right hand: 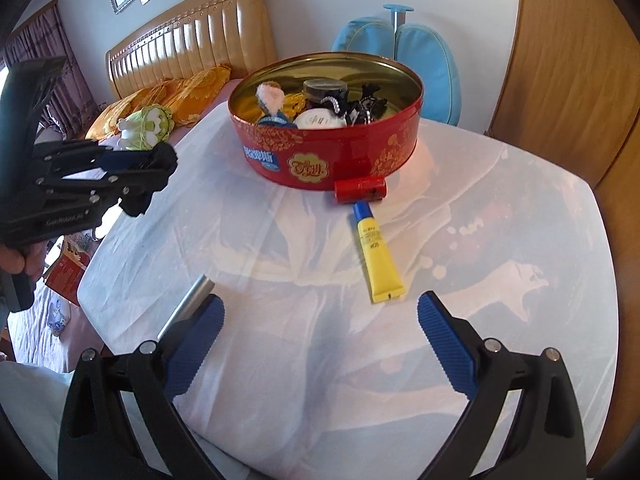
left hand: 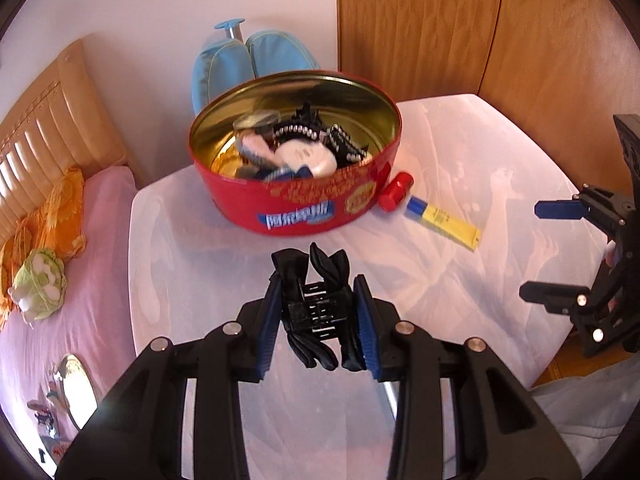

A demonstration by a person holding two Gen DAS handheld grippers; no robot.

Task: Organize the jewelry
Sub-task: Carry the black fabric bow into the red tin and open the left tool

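A black hair claw clip with a fabric bow [left hand: 328,264] hangs above the white-covered table [left hand: 480,168], and my left gripper [left hand: 318,312] is shut on it. In the right wrist view the same gripper [right hand: 152,176] is at the far left, with the clip [right hand: 138,202] dark between its fingers. Beyond it stands an open red round tin [left hand: 296,208] [right hand: 360,152] holding several hair accessories and small jars. My right gripper [right hand: 320,304] [left hand: 534,251] is open and empty over the table's near side.
A red cylinder [right hand: 360,190] and a yellow tube with a blue cap [right hand: 378,260] lie beside the tin. A bed with a pink sheet [left hand: 100,240] and a plush toy [left hand: 38,282] is at the left. A blue chair [left hand: 256,60] and wooden doors [left hand: 500,40] stand behind.
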